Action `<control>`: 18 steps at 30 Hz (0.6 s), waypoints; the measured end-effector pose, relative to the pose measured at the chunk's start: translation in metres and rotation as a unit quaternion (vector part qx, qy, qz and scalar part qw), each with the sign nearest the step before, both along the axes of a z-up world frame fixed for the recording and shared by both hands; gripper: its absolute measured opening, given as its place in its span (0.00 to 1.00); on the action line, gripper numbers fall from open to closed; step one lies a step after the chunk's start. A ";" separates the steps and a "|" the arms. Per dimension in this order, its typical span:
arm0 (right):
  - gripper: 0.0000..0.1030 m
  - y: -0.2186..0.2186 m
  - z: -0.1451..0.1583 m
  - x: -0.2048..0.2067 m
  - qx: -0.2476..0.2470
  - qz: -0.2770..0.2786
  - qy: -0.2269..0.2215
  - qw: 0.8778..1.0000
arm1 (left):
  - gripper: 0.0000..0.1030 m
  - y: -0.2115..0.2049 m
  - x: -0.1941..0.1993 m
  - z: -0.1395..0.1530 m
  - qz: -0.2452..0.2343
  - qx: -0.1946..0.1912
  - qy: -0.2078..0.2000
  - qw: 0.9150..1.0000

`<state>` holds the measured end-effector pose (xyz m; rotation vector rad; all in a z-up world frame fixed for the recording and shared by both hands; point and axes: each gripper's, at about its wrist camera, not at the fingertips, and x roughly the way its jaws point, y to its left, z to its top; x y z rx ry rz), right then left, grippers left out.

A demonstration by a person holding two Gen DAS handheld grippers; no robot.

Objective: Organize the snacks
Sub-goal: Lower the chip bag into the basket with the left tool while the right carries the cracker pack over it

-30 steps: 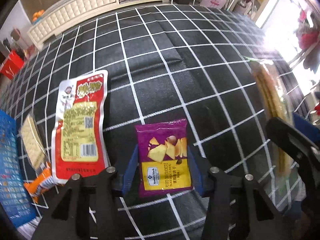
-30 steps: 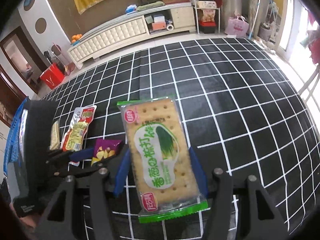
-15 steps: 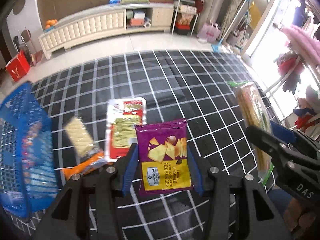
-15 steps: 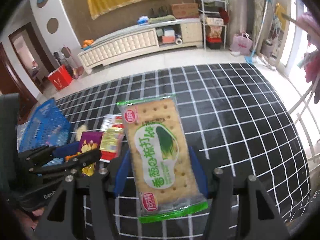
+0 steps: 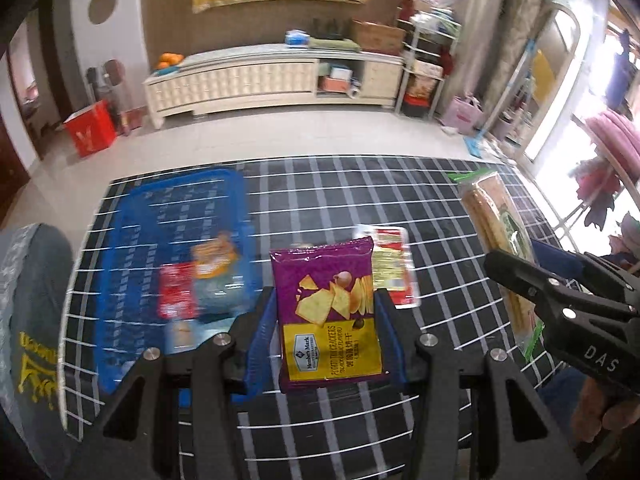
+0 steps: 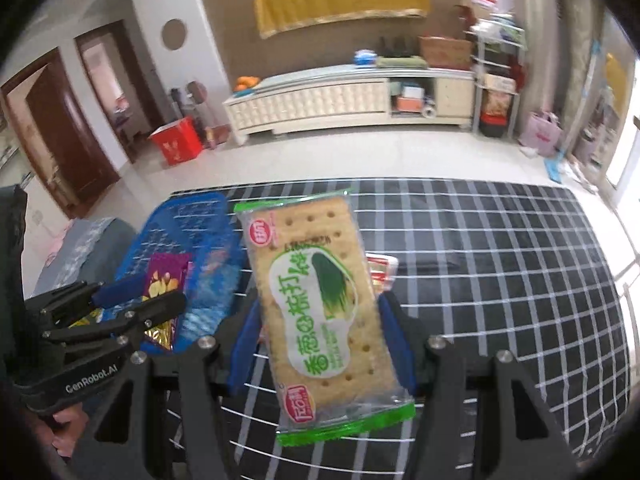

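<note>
I see a glossy purple foil chip bag [image 5: 330, 312], a shiny clear-plastic cracker pack [image 6: 322, 300], a blue plastic mesh basket [image 5: 168, 216] and matt checked cloth [image 6: 500, 264].

Cream sideboard [image 5: 276, 80], red box [image 5: 91, 128].

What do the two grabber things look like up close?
Both are black plastic. The left gripper and the right gripper each have two chunky black arms with round silver screws, and blue pads on the inside of the fingers. Seen from the side, the right one has white letters, "DAS", and the left one says "GenRobot.AI". No cables show.
</note>
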<state>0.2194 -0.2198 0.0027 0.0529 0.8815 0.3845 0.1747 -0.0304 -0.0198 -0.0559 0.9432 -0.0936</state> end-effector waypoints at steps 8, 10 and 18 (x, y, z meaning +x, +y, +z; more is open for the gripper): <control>0.60 0.084 -0.010 0.017 0.001 0.063 0.017 0.998 | 0.45 0.086 0.000 -0.006 0.049 0.009 0.012 0.999; 0.60 0.105 -0.016 0.025 -0.002 0.077 0.021 0.997 | 0.45 0.102 0.005 -0.012 0.053 0.010 0.016 0.998; 0.60 0.153 -0.042 0.054 -0.018 0.100 0.047 0.994 | 0.45 0.141 0.045 -0.046 0.063 0.003 0.045 0.997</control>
